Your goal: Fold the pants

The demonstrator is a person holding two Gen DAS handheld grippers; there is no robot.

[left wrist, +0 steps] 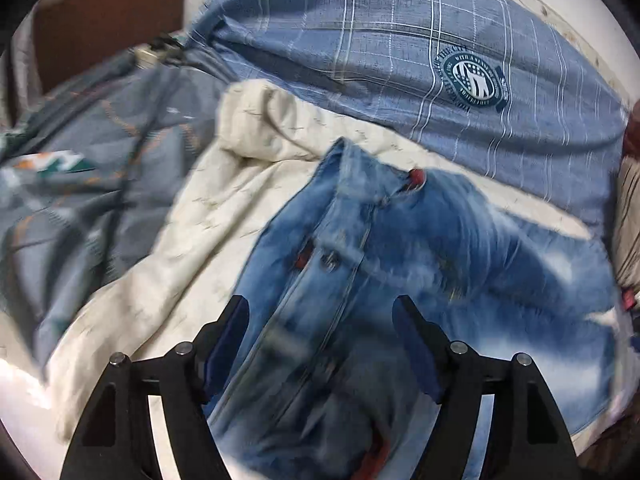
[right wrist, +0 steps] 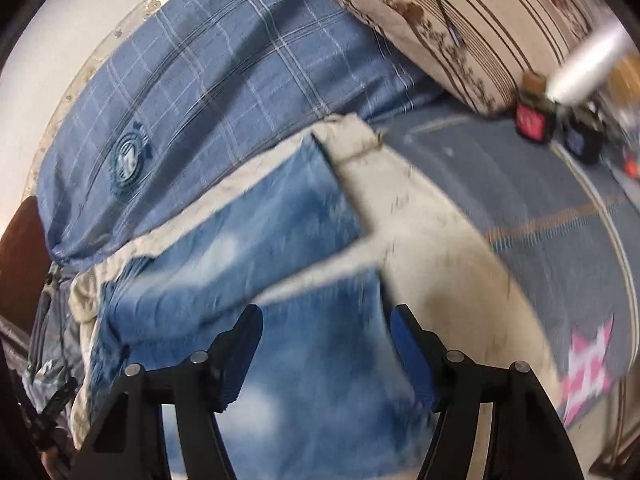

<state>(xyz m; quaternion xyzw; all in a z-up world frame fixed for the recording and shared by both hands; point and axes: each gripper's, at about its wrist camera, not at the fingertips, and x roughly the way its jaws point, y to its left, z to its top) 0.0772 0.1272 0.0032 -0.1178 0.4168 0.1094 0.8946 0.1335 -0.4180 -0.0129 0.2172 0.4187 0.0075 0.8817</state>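
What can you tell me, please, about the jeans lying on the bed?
The jeans are faded light-blue denim with whitish patches. The waistband, with a metal button and red inner trim, shows in the left wrist view; two legs lie side by side in the right. They rest flat on a cream blanket, ungripped, below both open grippers.

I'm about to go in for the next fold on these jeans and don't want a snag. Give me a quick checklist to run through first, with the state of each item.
1. Left gripper open, nothing pinched: ok.
2. Right gripper open, nothing pinched: ok.
3. Faded blue denim jeans free of both grippers, lying on the cream quilted blanket: ok.
4. Legs aligned: not ok; right wrist view shows two leg ends split apart with blanket between.
5. Waistband with button flat: cannot tell, blurred.
6. Small dark bottles clear of the jeans: ok.
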